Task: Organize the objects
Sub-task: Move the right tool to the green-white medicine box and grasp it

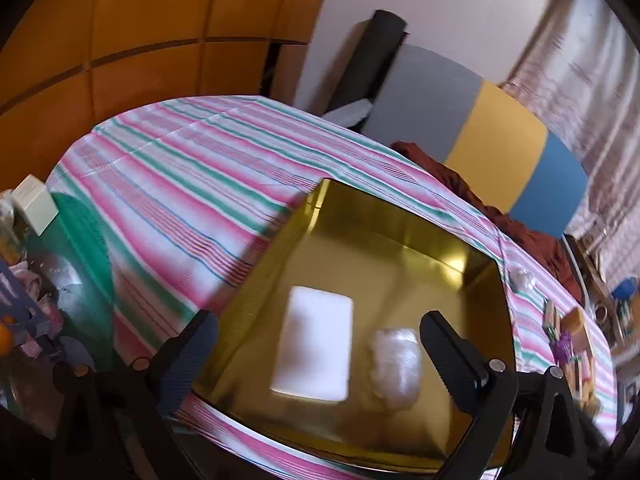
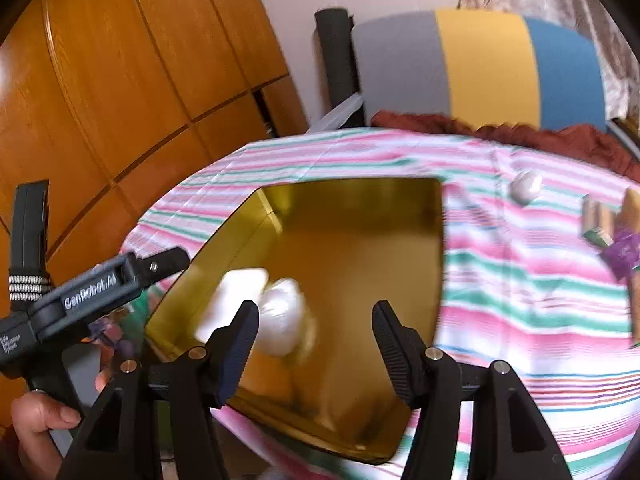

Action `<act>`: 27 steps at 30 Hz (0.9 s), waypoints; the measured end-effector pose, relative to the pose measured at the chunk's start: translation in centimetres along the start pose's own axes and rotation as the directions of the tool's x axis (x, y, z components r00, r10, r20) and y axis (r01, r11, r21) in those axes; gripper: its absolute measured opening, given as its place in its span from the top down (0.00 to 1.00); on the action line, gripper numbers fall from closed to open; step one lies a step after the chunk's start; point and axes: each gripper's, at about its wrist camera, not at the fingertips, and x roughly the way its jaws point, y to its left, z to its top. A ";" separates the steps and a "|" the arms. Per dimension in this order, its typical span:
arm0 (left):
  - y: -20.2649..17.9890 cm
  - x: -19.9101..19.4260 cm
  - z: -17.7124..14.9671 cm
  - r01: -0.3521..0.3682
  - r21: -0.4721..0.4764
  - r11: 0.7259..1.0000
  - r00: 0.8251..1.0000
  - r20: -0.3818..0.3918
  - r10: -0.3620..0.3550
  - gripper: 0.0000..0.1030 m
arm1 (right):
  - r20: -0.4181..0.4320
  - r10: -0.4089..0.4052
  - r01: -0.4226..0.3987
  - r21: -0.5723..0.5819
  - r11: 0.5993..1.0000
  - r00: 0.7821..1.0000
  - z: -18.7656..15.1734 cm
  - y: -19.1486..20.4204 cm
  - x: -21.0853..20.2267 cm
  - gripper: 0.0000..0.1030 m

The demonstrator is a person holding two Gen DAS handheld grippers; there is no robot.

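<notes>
- The gold tin (image 1: 400, 248) lay open on the striped cloth (image 1: 180, 168) of the tabletop, close to its near edge, its far corner pointing toward the table's middle.
- Inside it sat two things: one flat white block (image 1: 314, 348) toward the tin's left wall, and one clear plastic-wrapped bundle (image 1: 396, 364) just beside it; the rest of the tin floor was bare.
- Broad cloth lay open beyond the tin toward the far and left edges.
- Near the right edge stood a blurred cluster of small packets (image 2: 612, 232), and one pale wrapped ball (image 2: 525, 188) well apart from the tin.
- The left gripper (image 1: 320, 344) hovered tilted down over the tin, jaws spread wide, grasping nothing.
- The right gripper (image 2: 316, 332) hung likewise over the near rim, jaws parted and empty, the bundle below them.
- A hand (image 2: 36, 420) held the left gripper's handle.
</notes>
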 end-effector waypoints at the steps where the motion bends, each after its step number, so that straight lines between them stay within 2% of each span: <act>1: -0.7 -0.1 -0.3 0.013 0.024 1.000 1.000 0.000 -0.013 0.01 | 0.013 -0.015 0.015 -0.003 1.000 1.000 0.1 -0.4 -0.5 0.42; 8: -4.5 -0.8 -1.9 0.091 0.162 0.983 0.996 0.000 -0.092 0.00 | 0.071 -0.161 0.160 0.020 0.987 0.984 -0.6 -5.1 -3.7 0.42; 12: -6.8 -1.4 -3.4 0.151 0.223 0.963 0.988 -0.021 -0.150 0.00 | 0.070 -0.268 0.262 0.080 0.962 0.961 -2.2 -9.1 -5.3 0.42; 15: -9.0 -2.0 -5.1 0.213 0.275 0.938 0.977 -0.049 -0.207 0.00 | 0.036 -0.345 0.338 0.127 0.933 0.938 -4.0 -12.5 -6.1 0.42; 20: -13.5 -3.3 -8.2 0.280 0.409 0.869 0.960 -0.090 -0.266 0.00 | -0.033 -0.467 0.465 0.179 0.867 0.884 -7.3 -18.6 -8.7 0.42; 22: -15.4 -3.8 -9.7 0.323 0.451 0.832 0.946 -0.126 -0.299 0.00 | -0.031 -0.517 0.511 0.212 0.833 0.855 -8.2 -21.1 -10.7 0.42; 25: -17.4 -4.0 -11.2 0.353 0.486 0.800 0.935 -0.155 -0.318 0.00 | -0.016 -0.592 0.575 0.265 0.774 0.805 -8.9 -24.6 -13.5 0.42; 27: -18.8 -3.9 -12.3 0.381 0.497 0.779 0.924 -0.194 -0.329 0.00 | -0.002 -0.624 0.597 0.293 0.747 0.781 -9.0 -26.5 -14.9 0.42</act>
